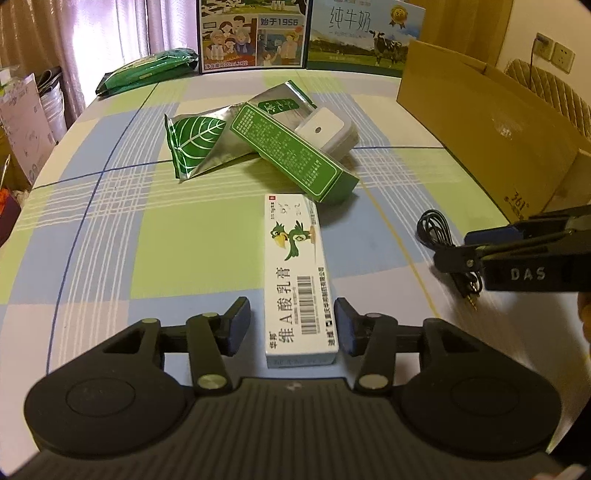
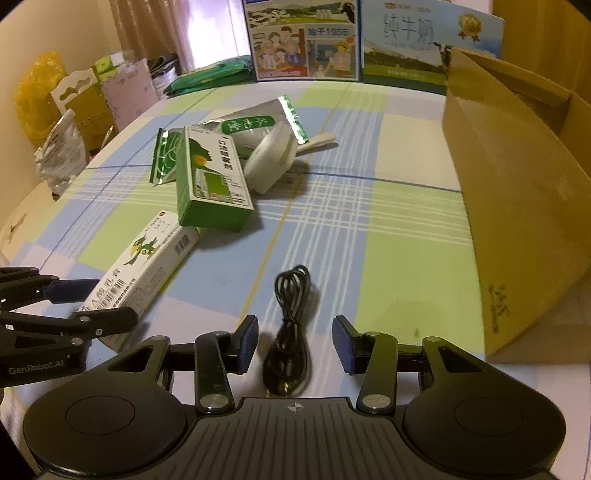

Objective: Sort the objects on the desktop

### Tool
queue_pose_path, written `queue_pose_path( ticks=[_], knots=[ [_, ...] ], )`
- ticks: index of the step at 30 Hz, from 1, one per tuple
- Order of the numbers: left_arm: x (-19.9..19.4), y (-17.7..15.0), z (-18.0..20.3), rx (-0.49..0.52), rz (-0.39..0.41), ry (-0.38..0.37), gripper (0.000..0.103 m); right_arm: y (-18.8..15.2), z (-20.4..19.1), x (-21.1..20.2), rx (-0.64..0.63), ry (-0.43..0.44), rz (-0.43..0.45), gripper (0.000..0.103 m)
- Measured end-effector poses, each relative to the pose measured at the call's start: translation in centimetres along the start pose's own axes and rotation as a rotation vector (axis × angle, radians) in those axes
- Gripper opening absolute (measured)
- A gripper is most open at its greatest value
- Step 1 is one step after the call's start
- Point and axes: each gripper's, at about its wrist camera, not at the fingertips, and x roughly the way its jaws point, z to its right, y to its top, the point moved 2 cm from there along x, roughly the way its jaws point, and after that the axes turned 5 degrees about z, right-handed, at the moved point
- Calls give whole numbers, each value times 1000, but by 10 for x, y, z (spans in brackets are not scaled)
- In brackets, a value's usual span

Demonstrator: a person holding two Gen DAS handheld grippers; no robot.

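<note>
A white ointment box with a green bird (image 1: 295,273) lies lengthwise on the checked tablecloth. My left gripper (image 1: 291,325) is open and straddles its near end; the right pad sits close against the box and the left pad stands off it. A coiled black cable (image 2: 291,314) lies between the fingers of my right gripper (image 2: 295,341), which is open and not touching it. In the left wrist view the right gripper (image 1: 469,247) hovers over the cable (image 1: 436,229) at the right. The right wrist view shows the left gripper (image 2: 92,302) around the ointment box (image 2: 147,262).
Farther back lie a green spray box (image 1: 295,155), a leaf-print foil pouch (image 1: 195,144), a silver pouch (image 1: 280,103) and a small white case (image 1: 325,129), piled together. An open cardboard box (image 2: 517,192) stands on the right. Milk cartons (image 1: 255,33) and a green packet (image 1: 147,70) line the far edge.
</note>
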Motion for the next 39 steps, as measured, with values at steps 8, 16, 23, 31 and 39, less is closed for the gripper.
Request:
queue_pose_path(
  ticks=[8,16,23,31,39],
  knots=[
    [10,7,3,-8,10,-13,45,0,-6,10,-46,-1,-2,29],
    [21,15,8,27,9,-2,44,0,-7,11,-44,-21,-4,11],
    [25,16,9,52,0,15,35,1,-3,10,-11,-12,-2,11],
    [19,17,11,69,11,18,33,4,-2,3,17,-10,31,11],
    [5,12,11,51,20,-2,33,7,0,-2,27,-23,56,11]
  ],
)
